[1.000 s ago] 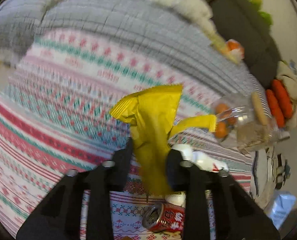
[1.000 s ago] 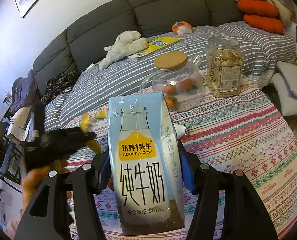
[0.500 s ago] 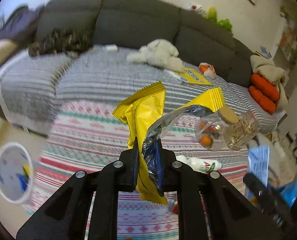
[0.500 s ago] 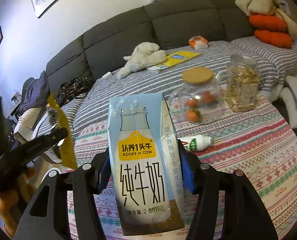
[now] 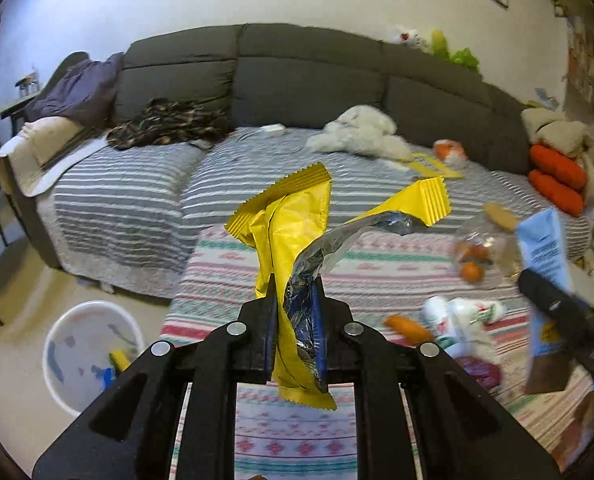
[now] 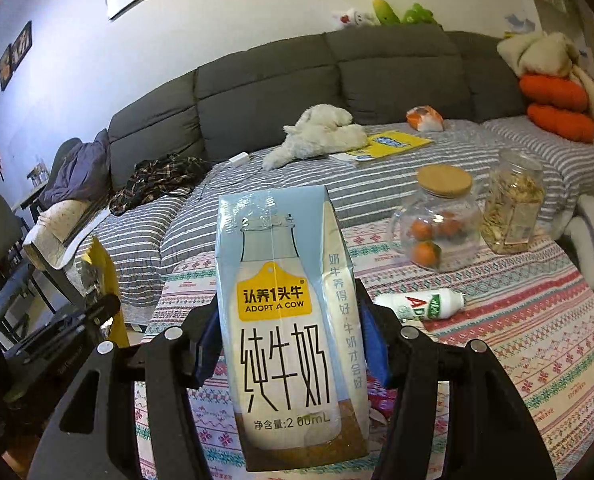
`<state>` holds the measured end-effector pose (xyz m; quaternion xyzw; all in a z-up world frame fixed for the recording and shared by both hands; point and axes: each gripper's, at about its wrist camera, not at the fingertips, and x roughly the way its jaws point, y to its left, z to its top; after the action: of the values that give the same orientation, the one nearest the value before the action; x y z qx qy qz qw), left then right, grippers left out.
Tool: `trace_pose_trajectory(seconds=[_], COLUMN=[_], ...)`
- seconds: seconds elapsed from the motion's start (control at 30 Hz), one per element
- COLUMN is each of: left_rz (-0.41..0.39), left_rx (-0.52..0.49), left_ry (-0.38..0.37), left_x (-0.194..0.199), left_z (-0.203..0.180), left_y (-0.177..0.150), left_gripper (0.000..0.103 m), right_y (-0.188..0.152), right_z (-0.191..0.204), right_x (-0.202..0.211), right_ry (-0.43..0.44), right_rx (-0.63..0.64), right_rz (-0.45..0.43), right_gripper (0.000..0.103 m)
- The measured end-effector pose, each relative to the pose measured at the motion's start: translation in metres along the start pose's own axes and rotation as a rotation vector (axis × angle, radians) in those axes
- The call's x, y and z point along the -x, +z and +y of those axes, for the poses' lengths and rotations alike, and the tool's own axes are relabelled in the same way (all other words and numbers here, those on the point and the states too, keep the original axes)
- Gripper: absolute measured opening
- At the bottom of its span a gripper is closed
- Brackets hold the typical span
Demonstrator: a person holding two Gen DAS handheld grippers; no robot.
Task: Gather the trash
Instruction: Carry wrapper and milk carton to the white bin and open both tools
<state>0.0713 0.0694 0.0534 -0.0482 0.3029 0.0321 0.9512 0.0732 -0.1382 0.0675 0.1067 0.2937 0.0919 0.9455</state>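
The jaws of the left gripper (image 5: 293, 312) are clamped on a torn yellow wrapper (image 5: 293, 240), held above the patterned bench (image 5: 377, 276). The jaws of the right gripper (image 6: 289, 340) are clenched on an upright milk carton (image 6: 285, 320). A white bin (image 5: 77, 344) is seen on the floor.

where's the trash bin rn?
Left wrist view, lower left: the white bin stands on the floor beside the table, below the sofa's striped cover.

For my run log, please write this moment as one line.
left tool: shut on torn yellow foil wrapper | right tool: shut on pale blue milk carton | white round bin: on floor
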Motion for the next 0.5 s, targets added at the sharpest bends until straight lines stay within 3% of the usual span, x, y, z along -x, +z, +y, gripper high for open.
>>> trace_pose_trajectory(seconds=[0.5], left_rz=[0.01], left_rx=[0.083], left_ry=[0.07], left_x=[0.004], left_z=[0.073], left_y=[0.009], left_gripper=[0.014], right_y=[-0.015], right_z=[0.07], right_x=[-0.032], right_ry=[0.036], right_rx=[0.085], right_rz=[0.024], right_gripper=[0.057])
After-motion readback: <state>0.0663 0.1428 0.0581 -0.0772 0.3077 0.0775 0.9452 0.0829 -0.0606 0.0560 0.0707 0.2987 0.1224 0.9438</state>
